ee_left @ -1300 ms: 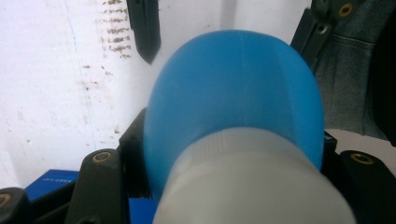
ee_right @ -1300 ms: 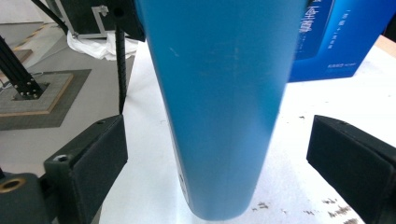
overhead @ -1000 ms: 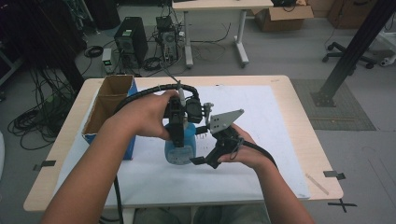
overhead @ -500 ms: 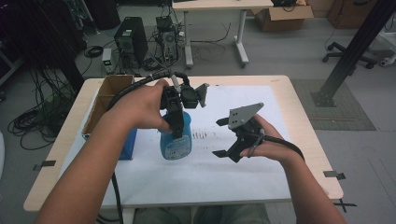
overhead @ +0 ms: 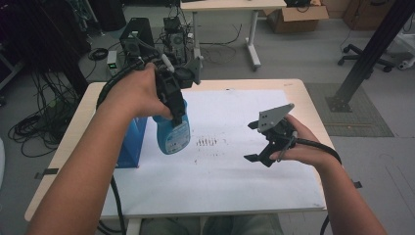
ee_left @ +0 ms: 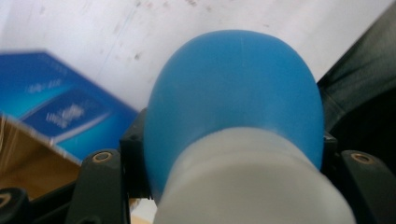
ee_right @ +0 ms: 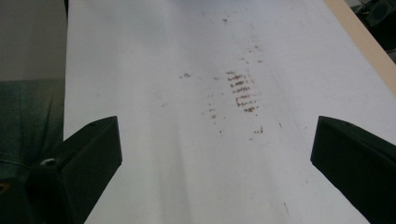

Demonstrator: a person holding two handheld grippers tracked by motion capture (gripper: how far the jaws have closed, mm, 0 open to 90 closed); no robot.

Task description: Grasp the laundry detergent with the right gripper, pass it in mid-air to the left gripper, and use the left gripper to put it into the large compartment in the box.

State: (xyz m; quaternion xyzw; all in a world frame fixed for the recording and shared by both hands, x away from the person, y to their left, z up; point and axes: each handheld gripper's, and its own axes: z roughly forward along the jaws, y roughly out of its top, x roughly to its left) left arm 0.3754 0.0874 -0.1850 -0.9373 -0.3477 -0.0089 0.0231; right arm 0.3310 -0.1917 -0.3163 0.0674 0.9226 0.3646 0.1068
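A blue spray bottle (overhead: 172, 131) hangs off the table, gripped near its neck by my left gripper (overhead: 176, 105). In the left gripper view the bottle (ee_left: 236, 107) bulges between the two black jaws, white collar nearest the camera. My right gripper (overhead: 254, 142) hovers over the right half of the white sheet (overhead: 274, 171), jaws wide apart with nothing between them. In the right gripper view its jaws frame the bare sheet (ee_right: 140, 93) and a patch of brown streaks (ee_right: 242, 91). Those streaks (overhead: 208, 142) lie just right of the lifted bottle.
A blue box (overhead: 132, 142) stands at the sheet's left edge, under my left forearm; it also appears in the left gripper view as the blue box (ee_left: 60, 109). Wooden table edge (overhead: 313, 105) borders the sheet. Desks, cables and a cardboard box are on the floor behind.
The left gripper has lifted the bottle up and away from the sheet. The right gripper has let go, swung right and opened wide.
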